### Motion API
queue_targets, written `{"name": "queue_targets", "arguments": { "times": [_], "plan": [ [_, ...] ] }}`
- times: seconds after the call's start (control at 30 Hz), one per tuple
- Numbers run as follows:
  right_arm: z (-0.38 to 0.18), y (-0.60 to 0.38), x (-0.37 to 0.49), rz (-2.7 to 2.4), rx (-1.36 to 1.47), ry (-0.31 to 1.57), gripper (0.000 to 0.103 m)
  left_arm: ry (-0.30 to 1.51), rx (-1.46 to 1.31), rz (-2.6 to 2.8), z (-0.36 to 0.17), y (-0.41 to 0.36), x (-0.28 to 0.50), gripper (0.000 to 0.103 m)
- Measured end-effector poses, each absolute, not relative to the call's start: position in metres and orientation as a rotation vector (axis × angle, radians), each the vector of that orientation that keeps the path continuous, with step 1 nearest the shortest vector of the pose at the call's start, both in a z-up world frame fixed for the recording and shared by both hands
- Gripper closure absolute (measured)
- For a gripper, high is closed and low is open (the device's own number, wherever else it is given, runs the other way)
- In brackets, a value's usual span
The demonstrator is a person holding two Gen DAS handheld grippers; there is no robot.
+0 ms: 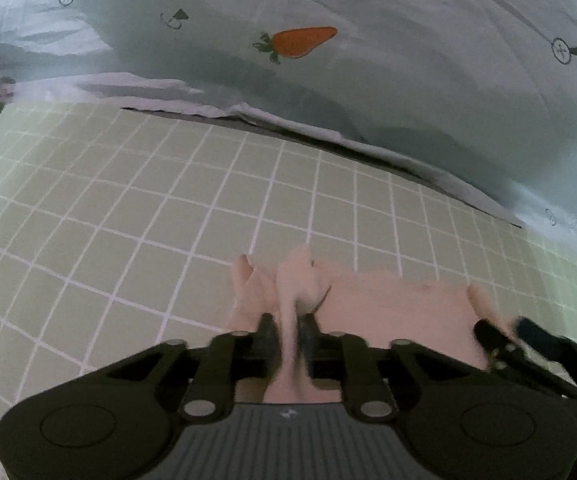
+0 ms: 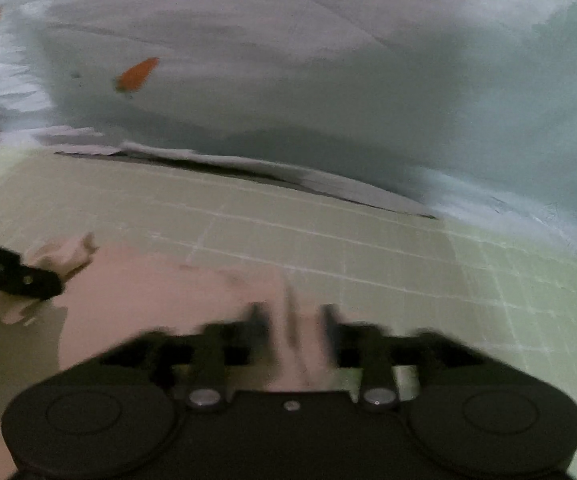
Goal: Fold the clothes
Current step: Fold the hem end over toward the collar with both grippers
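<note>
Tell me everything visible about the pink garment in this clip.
The pink garment is a plain, pale pink piece of soft, thin-looking fabric with no visible print. It lies spread over the green grid-patterned sheet, with one edge bunched and lifted. The left gripper is shut on a gathered fold of it; the right gripper pinches another fold along the same edge, though motion blur hides detail there. Its type cannot be told, and its near part is hidden behind the grippers.

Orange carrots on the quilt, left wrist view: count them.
1. The carrot is printed on the pale quilt, upper centre, beyond the green checked sheet. More may lie hidden in folds or out of frame.
</note>
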State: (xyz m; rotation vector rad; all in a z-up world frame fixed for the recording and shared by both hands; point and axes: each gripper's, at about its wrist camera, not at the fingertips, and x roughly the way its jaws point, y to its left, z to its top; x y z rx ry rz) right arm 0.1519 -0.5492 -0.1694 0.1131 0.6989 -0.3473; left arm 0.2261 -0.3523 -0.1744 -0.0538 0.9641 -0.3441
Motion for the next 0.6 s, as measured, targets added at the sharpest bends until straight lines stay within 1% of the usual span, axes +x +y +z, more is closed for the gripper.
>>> {"name": "queue_targets", "arguments": {
  "times": [0.03, 0.07, 0.1, 0.17, 0.23, 0.3, 0.47, 0.6],
  "plan": [
    [-0.17, -0.552, 0.151, -0.358, 0.129, 0.707, 0.029, 0.983, -0.048, -0.328, -0.172, -0.349, 0.228, 0.025],
    [-0.17, -0.554, 0.151, -0.369, 0.144, 0.716, 0.018, 0.99, -0.043, -0.323, -0.171, -0.344, 0.227, 0.012],
    [-0.17, -0.556, 0.15, -0.38, 0.159, 0.724, 0.01, 0.995, -0.035, -0.339, -0.169, -0.339, 0.225, 0.012],
    [-0.17, -0.564, 0.146, -0.383, 0.224, 0.745, 0.004, 1.003, -0.016, -0.379, -0.166, -0.329, 0.22, 0.011],
    [-0.171, -0.567, 0.135, -0.333, 0.277, 0.76, 0.001, 1.023, 0.0, -0.412, -0.166, -0.321, 0.215, 0.007],
    [-0.171, -0.571, 0.124, -0.283, 0.33, 0.775, 0.0, 1.046, -0.004, -0.432, -0.171, -0.315, 0.208, 0.006],
    [-0.18, -0.564, 0.113, -0.224, 0.397, 0.779, 0.0, 1.099, -0.139, -0.432, -0.182, -0.303, 0.202, 0.005],
    [-0.181, -0.557, 0.118, -0.234, 0.384, 0.807, 0.0, 1.111, -0.106, -0.463, -0.182, -0.31, 0.205, 0.005]
  ]
}}
